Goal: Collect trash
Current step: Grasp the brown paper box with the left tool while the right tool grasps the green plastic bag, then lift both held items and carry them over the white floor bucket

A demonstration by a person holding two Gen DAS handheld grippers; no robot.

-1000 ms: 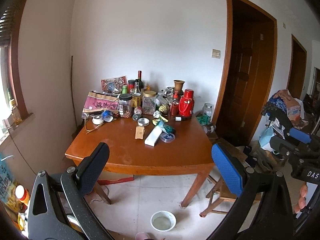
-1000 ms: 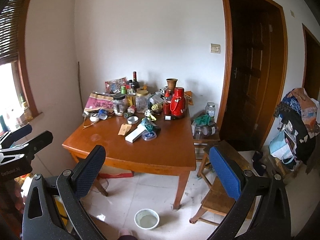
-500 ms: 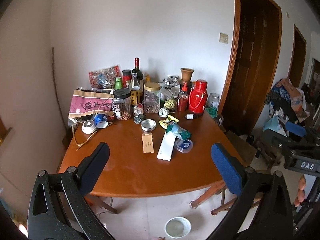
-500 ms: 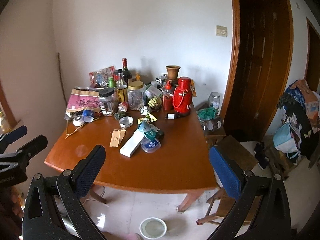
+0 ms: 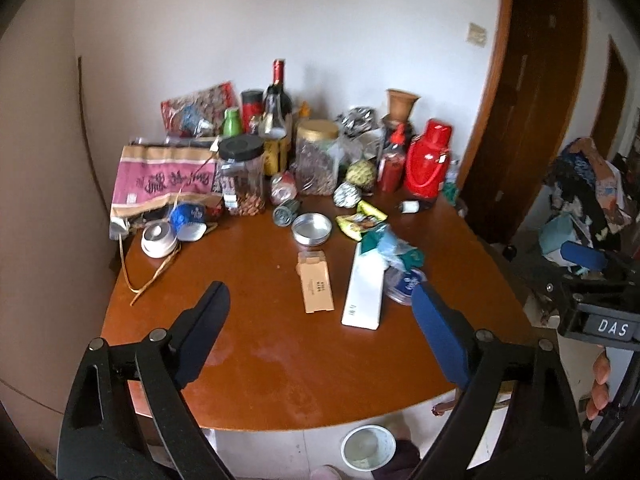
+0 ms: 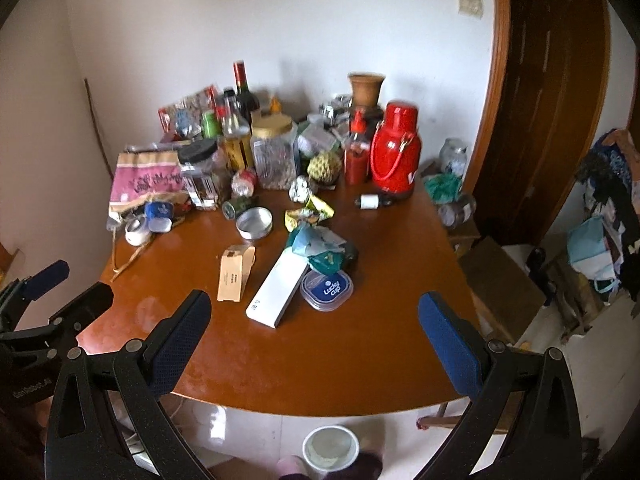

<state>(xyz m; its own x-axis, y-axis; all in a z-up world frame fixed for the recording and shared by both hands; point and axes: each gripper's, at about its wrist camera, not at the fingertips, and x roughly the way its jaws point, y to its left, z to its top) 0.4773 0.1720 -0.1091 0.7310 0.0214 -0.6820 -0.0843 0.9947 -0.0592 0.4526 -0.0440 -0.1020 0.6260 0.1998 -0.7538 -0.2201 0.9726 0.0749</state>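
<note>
On the brown wooden table lie a flat brown cardboard box, a long white box, crumpled green and blue wrappers and a yellow-green snack wrapper. My left gripper hangs over the table's near part, its jaws wide but closing, holding nothing. My right gripper is beside it, open and empty, above the front edge.
Jars, bottles, a red thermos and a pink bag crowd the table's back by the wall. A round tin and a blue-lidded tub sit mid-table. A white bucket stands on the floor below the edge.
Both grippers have come forward to the table and tipped downward, so the tabletop now fills the views. The left jaws stand slightly narrower than before.
</note>
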